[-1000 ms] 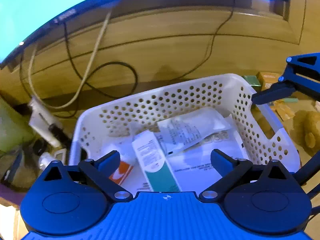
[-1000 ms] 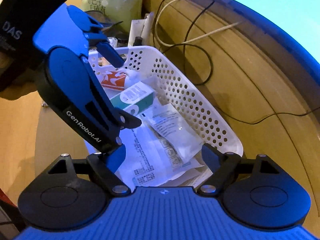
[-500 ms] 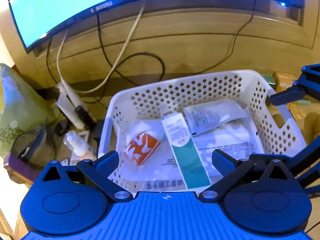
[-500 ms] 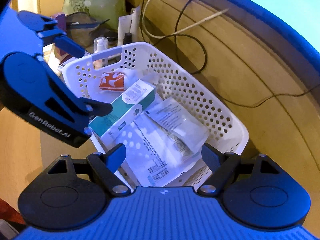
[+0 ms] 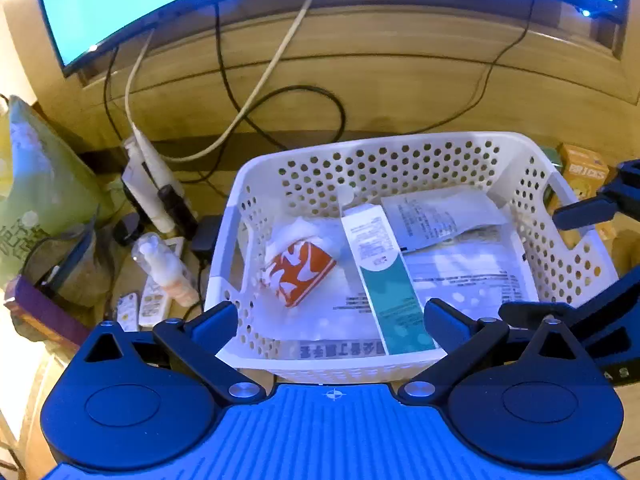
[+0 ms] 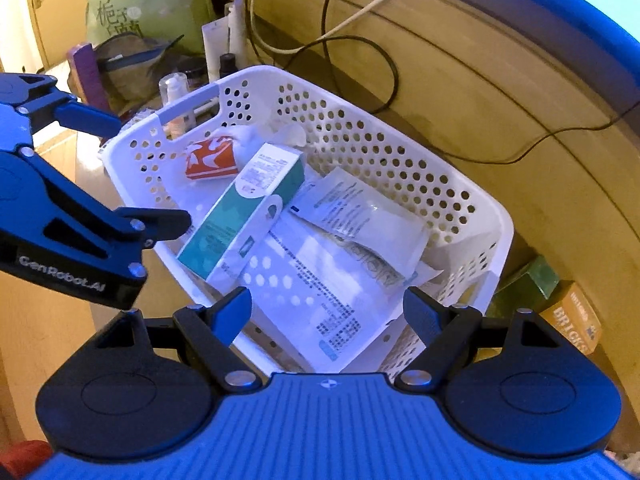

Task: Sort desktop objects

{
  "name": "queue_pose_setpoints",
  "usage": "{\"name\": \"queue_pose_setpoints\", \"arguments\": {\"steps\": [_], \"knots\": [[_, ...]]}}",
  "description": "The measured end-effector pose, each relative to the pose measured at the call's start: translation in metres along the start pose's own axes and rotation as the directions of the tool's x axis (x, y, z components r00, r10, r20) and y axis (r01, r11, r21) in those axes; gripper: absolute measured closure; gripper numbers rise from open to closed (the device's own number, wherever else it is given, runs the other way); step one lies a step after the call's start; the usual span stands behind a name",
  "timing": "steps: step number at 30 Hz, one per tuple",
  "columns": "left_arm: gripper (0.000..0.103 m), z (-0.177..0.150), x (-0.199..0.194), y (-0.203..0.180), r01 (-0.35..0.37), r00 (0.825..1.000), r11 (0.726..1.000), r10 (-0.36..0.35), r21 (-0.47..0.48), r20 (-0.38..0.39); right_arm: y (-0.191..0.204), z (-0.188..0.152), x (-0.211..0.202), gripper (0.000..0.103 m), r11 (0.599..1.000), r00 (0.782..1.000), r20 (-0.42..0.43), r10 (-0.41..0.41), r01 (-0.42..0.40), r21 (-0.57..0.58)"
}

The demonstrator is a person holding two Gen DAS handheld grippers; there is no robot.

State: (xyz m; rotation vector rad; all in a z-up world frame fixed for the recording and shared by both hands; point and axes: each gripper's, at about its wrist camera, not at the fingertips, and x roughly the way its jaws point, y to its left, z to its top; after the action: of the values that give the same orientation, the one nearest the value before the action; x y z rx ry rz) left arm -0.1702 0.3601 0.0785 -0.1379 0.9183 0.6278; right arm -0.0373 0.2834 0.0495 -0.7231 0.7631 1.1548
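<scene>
Above white basket, left hand-held gripper (empty), green box inside

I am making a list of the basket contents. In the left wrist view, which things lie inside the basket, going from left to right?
Orange and white packet → teal and white box → white printed sachet, all inside the white basket.

Glossy perforated plastic basket holds paper sheets on smooth wood desk
</scene>
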Motion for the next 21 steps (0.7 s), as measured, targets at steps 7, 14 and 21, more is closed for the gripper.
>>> {"name": "queue_pose_setpoints", "arguments": {"steps": [7,14,21], "knots": [[0.000,0.002,-0.001,-0.001,0.019,1.000,1.000,-0.019,-0.005,-0.019,0.002,0.001,-0.001,0.008,0.999,0.999,-0.012,-0.040,0.040,0.010],[0.000,0.009,0.013,-0.002,0.030,0.996,1.000,-0.030,-0.003,-0.078,-0.003,0.000,0.002,0.008,0.999,0.999,-0.026,-0.047,0.048,0.026],[0.000,0.012,0.017,-0.005,0.031,0.995,0.999,-0.031,0.007,-0.098,-0.010,-0.001,0.005,0.008,0.998,0.999,-0.034,-0.034,0.036,0.043]]}}
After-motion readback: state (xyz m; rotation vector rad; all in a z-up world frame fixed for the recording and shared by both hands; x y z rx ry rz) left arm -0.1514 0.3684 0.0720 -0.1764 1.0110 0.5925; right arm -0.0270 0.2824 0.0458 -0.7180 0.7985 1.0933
